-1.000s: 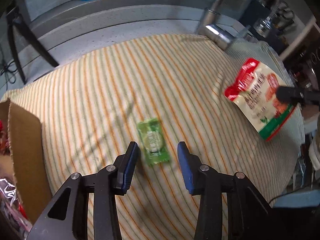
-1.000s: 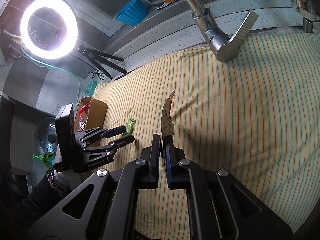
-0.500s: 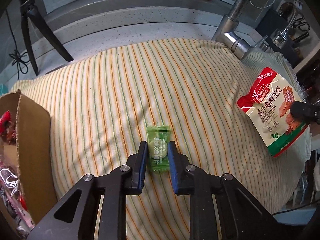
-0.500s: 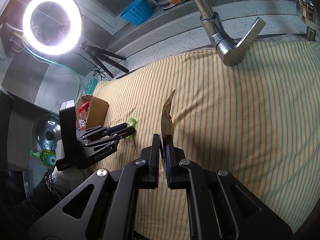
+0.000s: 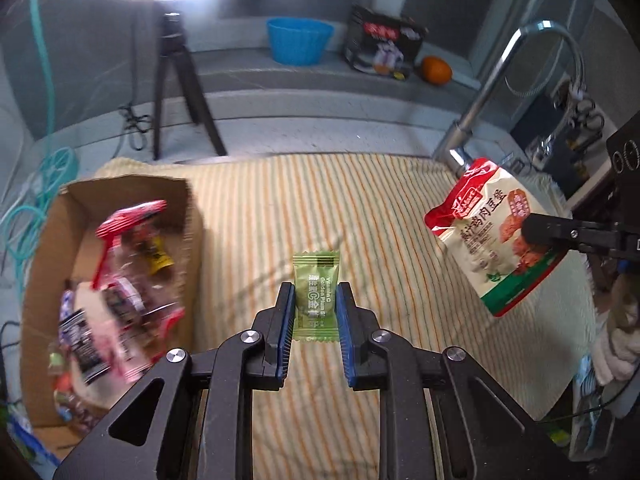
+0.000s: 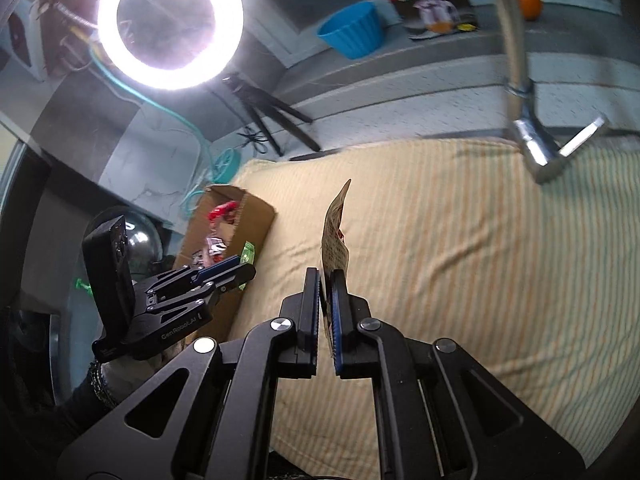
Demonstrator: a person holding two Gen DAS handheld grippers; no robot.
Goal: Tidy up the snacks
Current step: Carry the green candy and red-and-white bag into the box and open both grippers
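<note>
My left tongs (image 5: 315, 330) are clamped on a small green candy packet (image 5: 315, 295), held up above the striped cloth (image 5: 380, 248). The packet reads "Vitamin C" and "Golden Plum", plus Chinese characters. My right tongs (image 6: 326, 320) pinch the lower edge of a red-and-cream snack pouch (image 5: 490, 236), held in the air over the right side of the cloth; its label is Chinese print and I can't read the brand. A cardboard box (image 5: 188, 216) sits at the cloth's left edge, full of blurred wrappers. "GenRobot.AI" is printed on the left tongs' body in the right view. Behind are a ring light (image 6: 170, 24), blue tub (image 5: 300, 40), orange (image 5: 437, 70) and faucet (image 5: 472, 128).
</note>
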